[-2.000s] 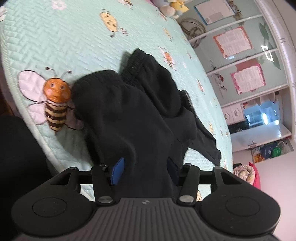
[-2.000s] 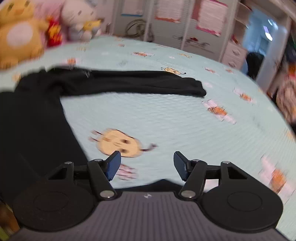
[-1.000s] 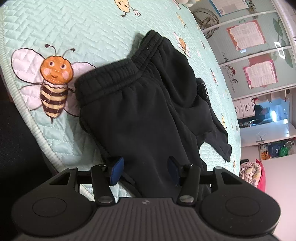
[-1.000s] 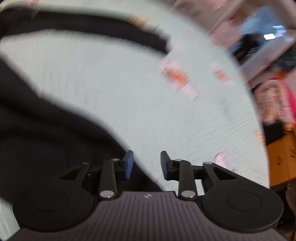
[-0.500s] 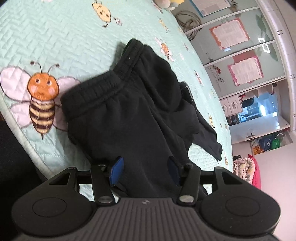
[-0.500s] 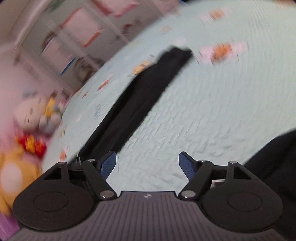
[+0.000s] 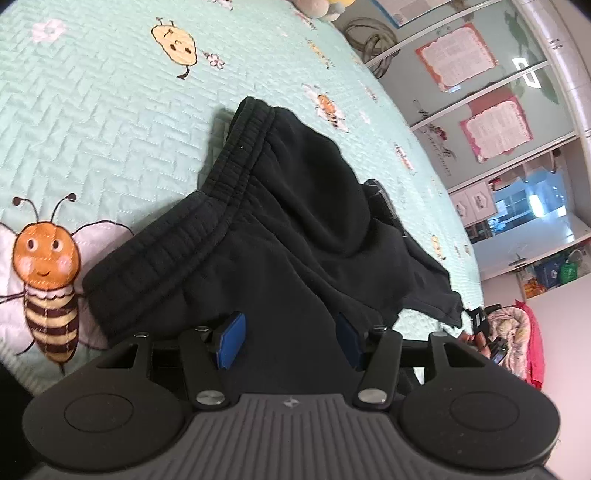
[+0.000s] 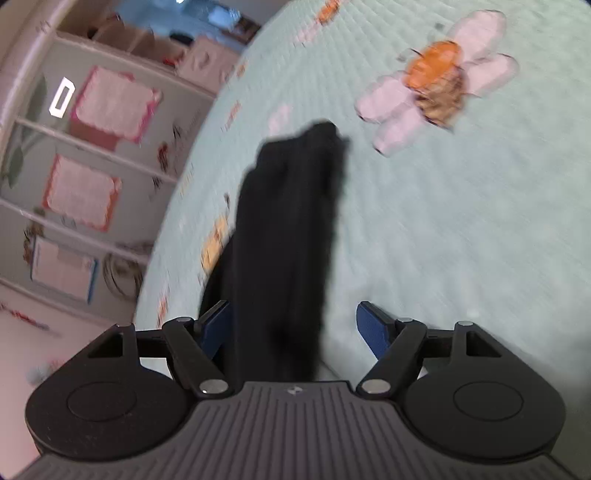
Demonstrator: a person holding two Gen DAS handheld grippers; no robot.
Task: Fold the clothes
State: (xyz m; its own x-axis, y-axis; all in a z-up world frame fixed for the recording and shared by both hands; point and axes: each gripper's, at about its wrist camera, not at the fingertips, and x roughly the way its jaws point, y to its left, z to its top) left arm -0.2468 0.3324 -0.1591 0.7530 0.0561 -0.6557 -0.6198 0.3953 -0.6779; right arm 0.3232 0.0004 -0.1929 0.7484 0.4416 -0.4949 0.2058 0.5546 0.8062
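Mint quilted bedspread (image 7: 110,122) had cartoon bees all over, a big striped one (image 7: 46,277) near the edge. Pink-framed posters (image 7: 456,55) hung on the cabinet doors (image 7: 524,92), and plush toys (image 7: 321,5) sat up top.

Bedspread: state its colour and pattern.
Bedspread: mint green, quilted, with cartoon bees; clearest in the left wrist view.

Free room vs. obstacles. Left wrist view: black trousers (image 7: 295,236) fill the near-centre of the quilt (image 7: 110,110); waistband ridge on their left side, a raised fold toward the right. Open quilt far and left of the waistband, up to the bed edge at near left. Plush toys (image 7: 317,5) block the far edge. Right wrist view (blurred): a narrow trouser leg (image 8: 291,221) runs near to far; clear quilt to its right, narrower strip to its left before the edge.
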